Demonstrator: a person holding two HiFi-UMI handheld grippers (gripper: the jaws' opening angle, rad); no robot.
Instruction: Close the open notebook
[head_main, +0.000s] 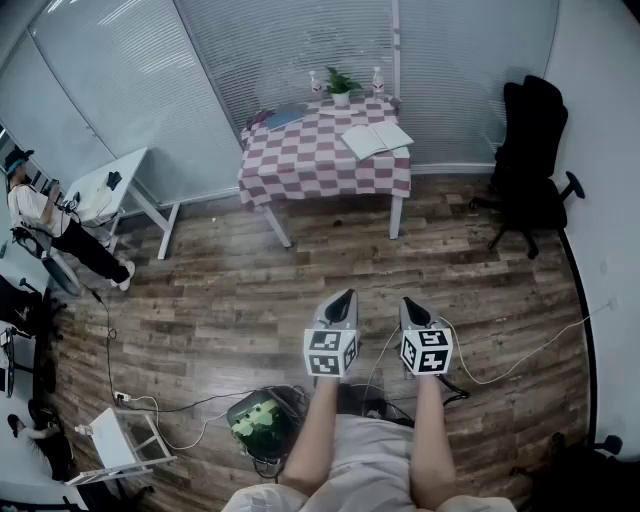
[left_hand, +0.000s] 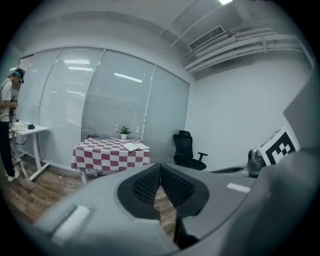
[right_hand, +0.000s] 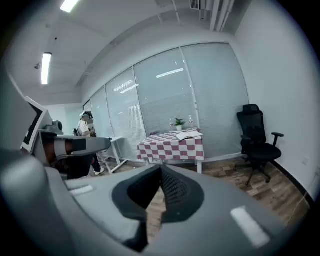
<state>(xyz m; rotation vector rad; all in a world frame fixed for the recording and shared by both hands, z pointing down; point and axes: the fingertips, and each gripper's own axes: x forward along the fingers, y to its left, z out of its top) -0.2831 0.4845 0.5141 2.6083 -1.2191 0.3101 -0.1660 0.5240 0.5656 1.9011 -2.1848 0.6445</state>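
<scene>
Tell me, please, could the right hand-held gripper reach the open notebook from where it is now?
Probably not: the right hand-held gripper hangs over wood floor, far short of the checkered table where the open notebook lies. The floor between looks free, so stepping forward should do it.

Checkered table (head_main: 310, 165); potted plant (head_main: 341, 85) on it; black office chair (head_main: 530, 150).
</scene>
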